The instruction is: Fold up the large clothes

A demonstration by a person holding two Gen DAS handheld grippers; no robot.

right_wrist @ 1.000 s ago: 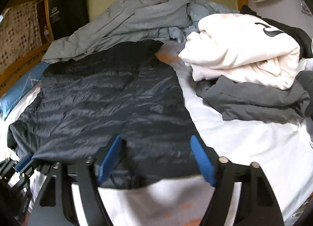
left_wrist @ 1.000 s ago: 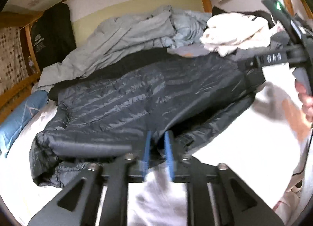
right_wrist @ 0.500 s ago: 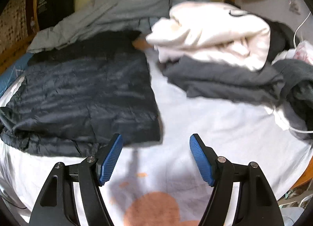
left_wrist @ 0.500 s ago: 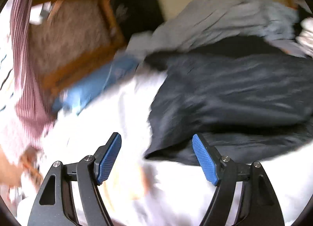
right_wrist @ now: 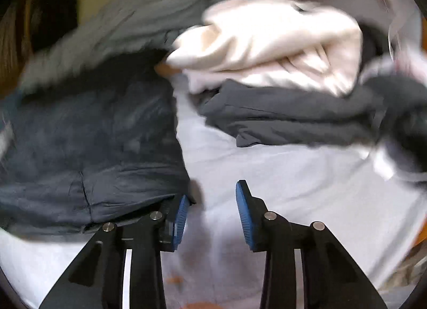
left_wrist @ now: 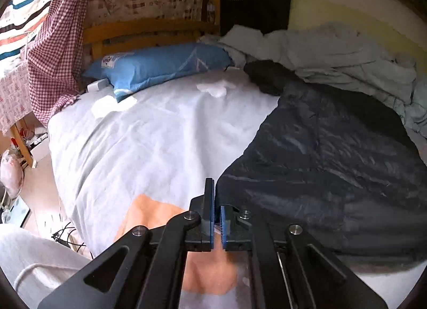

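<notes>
My left gripper has just closed, nothing visibly pinched; the dark down jacket lies from 1 to 3 o'clock. My right gripper, jaws narrowing but apart and empty, has its hem at 9 o'clock, touching the left pad, so right looks nearer.

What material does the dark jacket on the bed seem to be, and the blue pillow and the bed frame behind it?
Dark jacket: probably a thin nylon or polyester shell with padding; it has a slight sheen and stitched, puffy channels. Blue pillow: woven cloth, likely cotton or a blend; matte, with soft creases and a printed pattern. Bed frame: wood with a smooth, possibly varnished finish; warm orange-brown rails.
</notes>
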